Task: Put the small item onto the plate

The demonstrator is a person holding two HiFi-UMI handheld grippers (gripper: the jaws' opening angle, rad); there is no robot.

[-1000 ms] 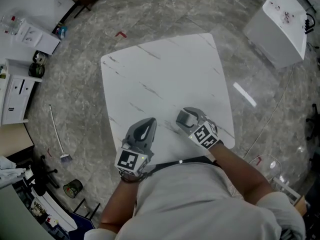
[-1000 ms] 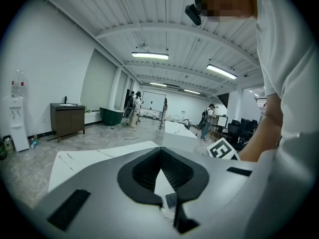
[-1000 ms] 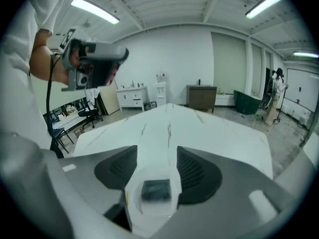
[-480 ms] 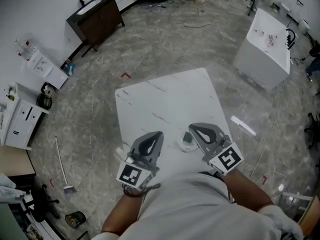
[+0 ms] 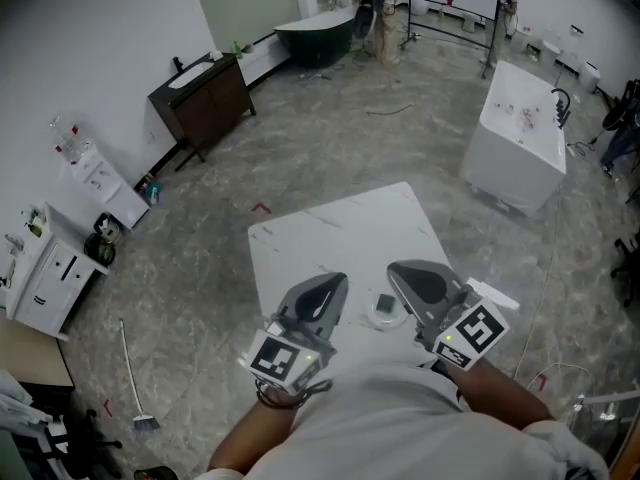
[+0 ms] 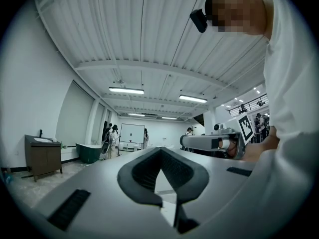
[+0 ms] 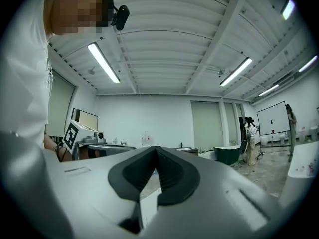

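Observation:
A small clear plate (image 5: 386,317) lies near the front edge of the white marble table (image 5: 330,233), with a small grey square item (image 5: 386,302) on it. My left gripper (image 5: 333,283) is held up just left of the plate, jaws shut and empty. My right gripper (image 5: 403,271) is held up just right of it, also shut with nothing between the pads. Both point away from me, level over the table. In the left gripper view the left gripper (image 6: 159,151) faces the room, with the right gripper's body (image 6: 209,142) beside it. The right gripper view shows the right gripper (image 7: 156,151) closed.
A white bathtub unit (image 5: 515,138) stands on the floor at the far right. A dark vanity cabinet (image 5: 205,103) is at the far left and a white cabinet (image 5: 40,278) by the left wall. A broom (image 5: 130,378) lies on the floor. People stand at the far end.
The right gripper has drawn back off the spot where the plate with the item now shows. Both grippers have lifted, and the head view has tipped up to show more room.

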